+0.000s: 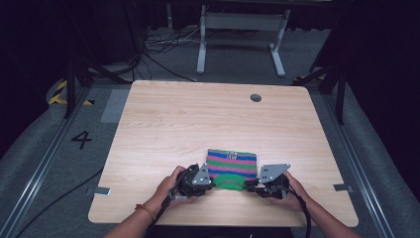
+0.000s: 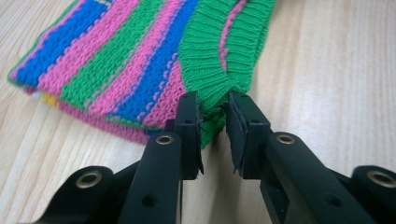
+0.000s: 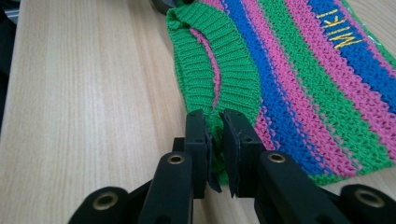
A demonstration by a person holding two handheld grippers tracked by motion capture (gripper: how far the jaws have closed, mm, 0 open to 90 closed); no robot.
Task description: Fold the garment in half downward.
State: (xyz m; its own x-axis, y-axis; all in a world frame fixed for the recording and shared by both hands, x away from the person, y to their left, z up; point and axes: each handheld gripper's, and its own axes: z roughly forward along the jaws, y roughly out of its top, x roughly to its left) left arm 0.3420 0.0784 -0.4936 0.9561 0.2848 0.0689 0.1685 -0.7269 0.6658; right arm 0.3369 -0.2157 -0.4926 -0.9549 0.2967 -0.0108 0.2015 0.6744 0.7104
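A small knitted garment (image 1: 232, 163) with blue, pink and green stripes lies flat near the front of the wooden table (image 1: 198, 114). Its green ribbed collar (image 1: 229, 182) faces the person. My left gripper (image 1: 214, 182) is shut on the collar's left end, and in the left gripper view the green rib (image 2: 210, 56) is pinched between the jaw tips (image 2: 214, 109). At the collar's right end, my right gripper (image 1: 249, 186) is shut on the rib (image 3: 219, 70), with its tips (image 3: 214, 123) squeezing the fabric. Yellow stitched lettering (image 3: 343, 32) marks one blue stripe.
A round cable hole (image 1: 255, 97) sits near the table's far edge. Beyond the table stand a white frame (image 1: 242, 29) and loose floor cables (image 1: 163, 44). A "4" (image 1: 81, 140) is marked on the floor at the left.
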